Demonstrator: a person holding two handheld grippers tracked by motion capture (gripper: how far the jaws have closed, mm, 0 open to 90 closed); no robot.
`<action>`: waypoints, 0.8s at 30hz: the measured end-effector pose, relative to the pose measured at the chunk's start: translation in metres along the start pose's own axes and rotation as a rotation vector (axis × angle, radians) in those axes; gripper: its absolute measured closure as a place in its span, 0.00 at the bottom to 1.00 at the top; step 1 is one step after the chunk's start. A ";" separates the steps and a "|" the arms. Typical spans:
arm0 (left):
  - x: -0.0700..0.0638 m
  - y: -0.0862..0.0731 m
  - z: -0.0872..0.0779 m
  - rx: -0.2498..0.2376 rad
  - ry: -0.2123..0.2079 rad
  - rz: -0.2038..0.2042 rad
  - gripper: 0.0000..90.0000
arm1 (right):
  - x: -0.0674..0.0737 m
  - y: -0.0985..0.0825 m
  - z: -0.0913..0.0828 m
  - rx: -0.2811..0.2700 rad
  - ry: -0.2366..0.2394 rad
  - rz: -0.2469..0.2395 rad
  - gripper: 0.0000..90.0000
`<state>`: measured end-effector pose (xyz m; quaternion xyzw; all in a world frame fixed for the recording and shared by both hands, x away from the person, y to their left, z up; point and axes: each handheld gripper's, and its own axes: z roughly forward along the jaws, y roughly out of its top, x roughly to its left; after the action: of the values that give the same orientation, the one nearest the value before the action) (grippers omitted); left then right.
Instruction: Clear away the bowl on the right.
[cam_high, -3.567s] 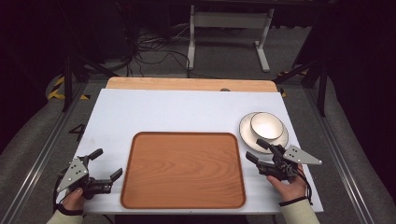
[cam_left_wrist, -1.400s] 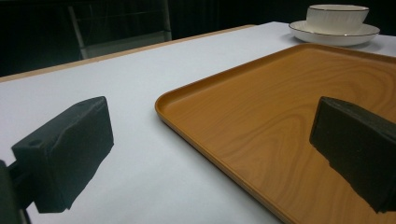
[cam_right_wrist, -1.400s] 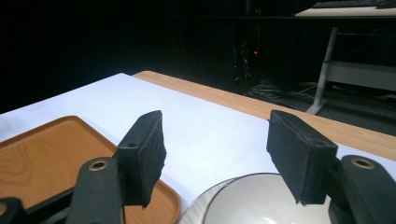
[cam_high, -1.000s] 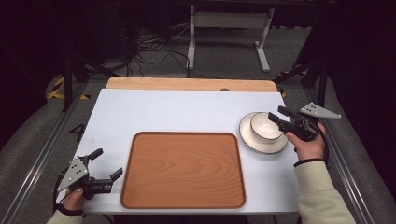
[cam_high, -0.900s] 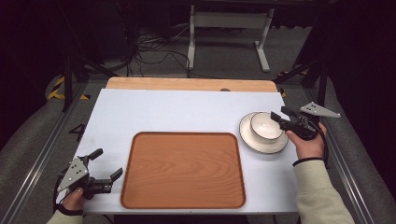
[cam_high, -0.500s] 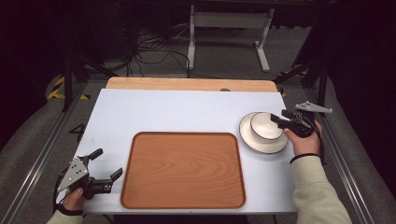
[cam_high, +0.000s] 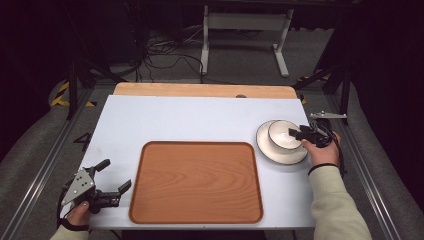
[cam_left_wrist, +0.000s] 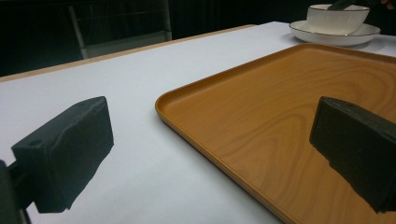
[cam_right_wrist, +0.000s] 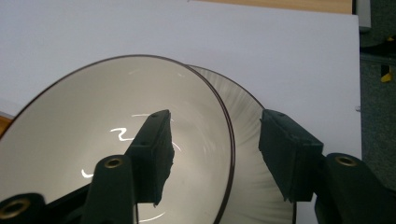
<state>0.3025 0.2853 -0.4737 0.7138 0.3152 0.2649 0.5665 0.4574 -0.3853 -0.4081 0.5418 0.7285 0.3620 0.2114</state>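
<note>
Bowl (cam_high: 283, 135) sits upright on plate (cam_high: 281, 152); right tool (cam_right_wrist: 215, 154) spread astride its rim; left tool (cam_high: 112, 176) gapes beside tray (cam_high: 197, 182).

- This is a lab or recording studio, not a home: black darkness closes in on every side of the lit work area.
- The white rectangular table top (cam_high: 200, 120) sits on a bare pale wooden board (cam_high: 200, 90), framed by grey metal rails (cam_high: 45, 155).
- Loose black cables (cam_high: 165, 50) sprawl over the grey carpeted floor (cam_high: 240, 60) behind it.
- A white metal stand (cam_high: 245, 22) sits back there, and yellow-black hazard tape (cam_high: 62, 95) marks the floor at left.
</note>
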 end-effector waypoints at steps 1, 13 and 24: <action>0.000 0.000 0.000 0.000 0.000 0.000 0.00 | -0.001 -0.001 0.001 0.005 0.002 0.009 0.51; 0.000 0.000 0.000 0.001 0.000 0.001 0.00 | -0.004 -0.005 0.008 0.060 0.035 0.074 0.66; 0.000 0.000 0.000 -0.001 0.000 -0.002 0.00 | 0.000 -0.006 0.007 0.106 -0.001 0.165 0.86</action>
<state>0.3027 0.2855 -0.4737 0.7132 0.3157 0.2644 0.5673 0.4589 -0.3843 -0.4170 0.6105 0.6995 0.3388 0.1522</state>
